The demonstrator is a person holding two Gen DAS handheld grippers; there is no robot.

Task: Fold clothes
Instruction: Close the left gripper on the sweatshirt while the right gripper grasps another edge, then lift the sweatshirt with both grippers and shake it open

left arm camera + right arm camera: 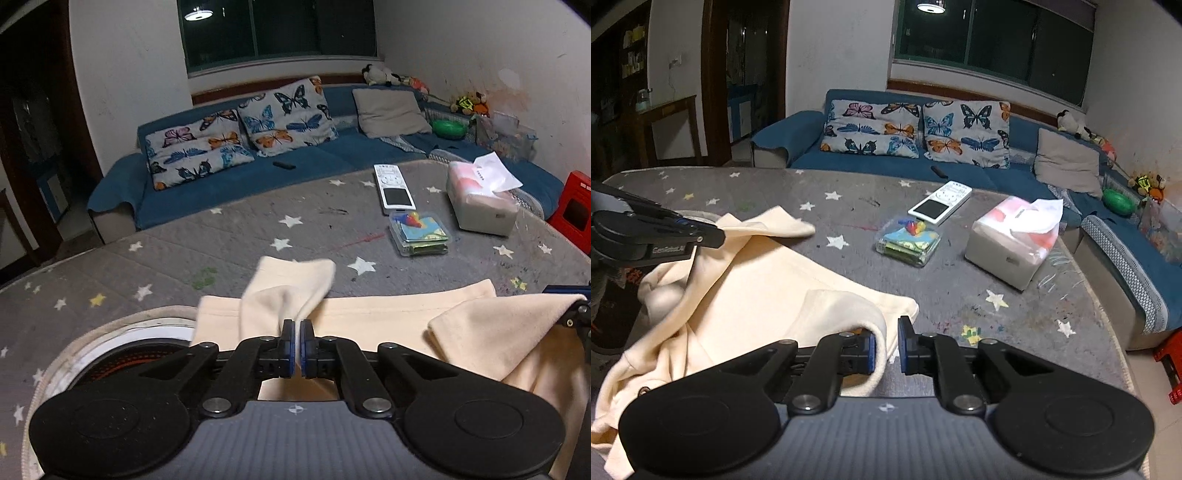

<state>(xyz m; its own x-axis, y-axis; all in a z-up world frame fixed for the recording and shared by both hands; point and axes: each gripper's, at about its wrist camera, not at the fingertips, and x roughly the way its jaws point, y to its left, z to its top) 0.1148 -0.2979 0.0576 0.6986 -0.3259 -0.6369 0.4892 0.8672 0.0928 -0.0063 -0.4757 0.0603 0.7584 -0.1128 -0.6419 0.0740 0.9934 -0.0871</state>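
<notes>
The left gripper (297, 345) has its jaws pressed together on a fold of the cream garment (757, 291), the cloth rising from the pads in a peaked flap just ahead of the fingertips. Seen from the right wrist, that same gripper sits far off to the left, lifting its corner clear of the grey star-print mat (960, 280) while the rest of the garment droops below it and off the near edge. The garment's long axis runs left to right between the two grippers, so each has one end and neither is better placed than the other. The right gripper (886, 349) has its jaws parted with a rolled hem lying against the left pad; the right pad stands clear of the cloth, so I judge this grip loose or not yet closed. The coming fold likely turns on that side being secured. Ahead and right of the right gripper sit a clear box (908, 242) holding colourful cards or toys, a remote (940, 202), and a tissue pack (1015, 240) with a tissue pulled up.
</notes>
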